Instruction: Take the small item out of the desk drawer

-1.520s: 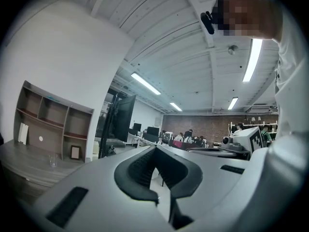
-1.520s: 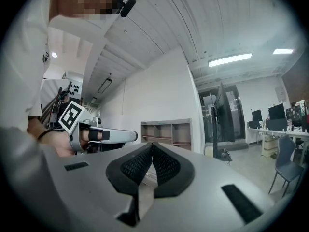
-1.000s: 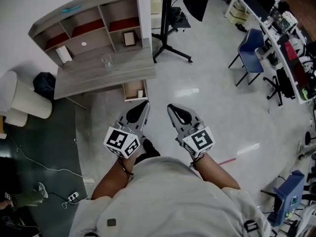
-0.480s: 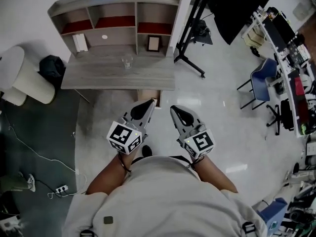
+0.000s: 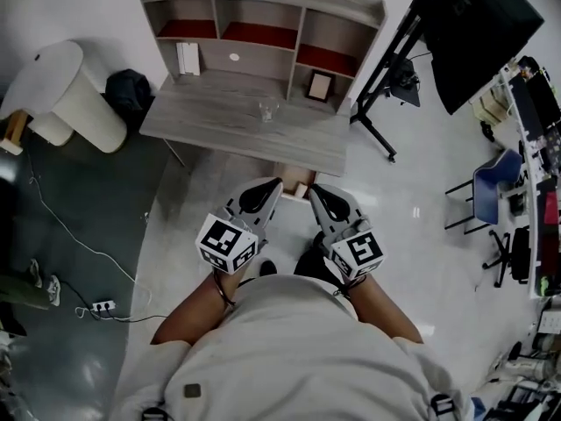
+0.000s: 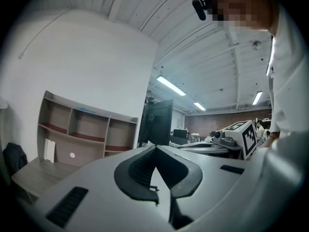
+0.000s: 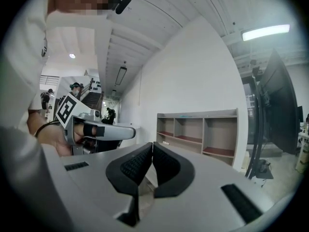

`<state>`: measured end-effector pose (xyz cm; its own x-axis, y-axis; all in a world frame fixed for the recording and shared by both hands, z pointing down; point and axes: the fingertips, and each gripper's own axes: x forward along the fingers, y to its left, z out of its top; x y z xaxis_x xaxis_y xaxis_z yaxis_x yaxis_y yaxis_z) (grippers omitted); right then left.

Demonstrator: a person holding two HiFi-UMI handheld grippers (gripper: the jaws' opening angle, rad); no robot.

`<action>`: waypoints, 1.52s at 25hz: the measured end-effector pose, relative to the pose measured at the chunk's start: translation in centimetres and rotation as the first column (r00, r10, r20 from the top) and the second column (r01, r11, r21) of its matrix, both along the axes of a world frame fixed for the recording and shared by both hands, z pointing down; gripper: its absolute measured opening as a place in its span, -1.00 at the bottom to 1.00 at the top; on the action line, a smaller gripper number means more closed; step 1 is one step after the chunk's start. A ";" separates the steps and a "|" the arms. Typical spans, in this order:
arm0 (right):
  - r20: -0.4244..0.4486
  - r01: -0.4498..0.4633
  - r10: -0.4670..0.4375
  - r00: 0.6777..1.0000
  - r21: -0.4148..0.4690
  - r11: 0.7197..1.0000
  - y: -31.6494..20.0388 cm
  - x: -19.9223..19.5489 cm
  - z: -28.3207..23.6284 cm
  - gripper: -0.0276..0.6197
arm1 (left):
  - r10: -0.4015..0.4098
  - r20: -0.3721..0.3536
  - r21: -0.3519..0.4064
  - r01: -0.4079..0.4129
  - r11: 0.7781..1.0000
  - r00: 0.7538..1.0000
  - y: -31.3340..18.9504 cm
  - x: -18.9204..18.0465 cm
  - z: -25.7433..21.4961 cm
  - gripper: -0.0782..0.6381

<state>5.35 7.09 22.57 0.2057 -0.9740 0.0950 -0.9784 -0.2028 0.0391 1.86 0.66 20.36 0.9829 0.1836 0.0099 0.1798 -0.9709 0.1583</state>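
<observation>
**Step closer, then open one pair**

Head view: the drawer (image 5: 292, 179) stands open under the table's (image 5: 245, 125) front edge, just beyond the left tongs (image 5: 272, 183) and right tongs (image 5: 314, 189). The item inside is too small to make out.

Left gripper view: left tongs clenched, empty.

Right gripper view: right tongs clenched, empty. Spread them before reaching in.

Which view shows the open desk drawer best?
Head view: the drawer juts open beneath the desk front edge, partly hidden. Both gripper views show the shelf unit but no drawer.

The person wore a pale short-sleeved shirt (image 5: 289, 349); the grey left gripper (image 5: 274, 182) and right gripper (image 5: 314, 188) bore black-and-white marker cubes (image 5: 226, 244).
</observation>
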 end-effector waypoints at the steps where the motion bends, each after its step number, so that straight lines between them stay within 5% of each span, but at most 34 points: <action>1: -0.002 0.019 -0.019 1.000 0.003 1.000 -0.5 0.1 0.0 -0.85 | -0.017 0.002 0.000 0.017 1.000 1.000 -0.4 0.0 0.1 -0.74; 15: 0.048 0.243 -0.242 0.969 -0.014 0.970 -5.4 7.7 2.0 -0.85 | -0.230 0.080 -0.028 0.233 0.972 0.970 -3.9 6.2 2.2 -0.74; 21: 0.056 0.375 -0.372 0.927 -0.078 0.924 -7.1 12.6 3.9 -0.85 | -0.330 0.112 -0.032 0.335 0.942 0.937 -4.7 10.5 3.8 -0.74; 32: 0.036 0.610 -0.627 0.778 -0.283 0.741 -10.0 15.8 12.2 -0.84 | -0.486 0.189 -0.031 0.499 0.866 0.853 -5.9 12.5 9.5 -0.74; 38: 0.025 0.672 -0.746 0.666 -0.455 0.585 -10.6 15.0 18.6 -0.83 | -0.527 0.252 -0.090 0.562 0.822 0.811 -7.1 12.0 13.9 -0.74</action>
<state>20.36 -3.54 41.21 -0.4868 -0.6925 0.5325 -0.7751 0.6235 0.1023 13.90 -6.40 34.25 0.8991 -0.3654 0.2411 -0.4255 -0.8589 0.2852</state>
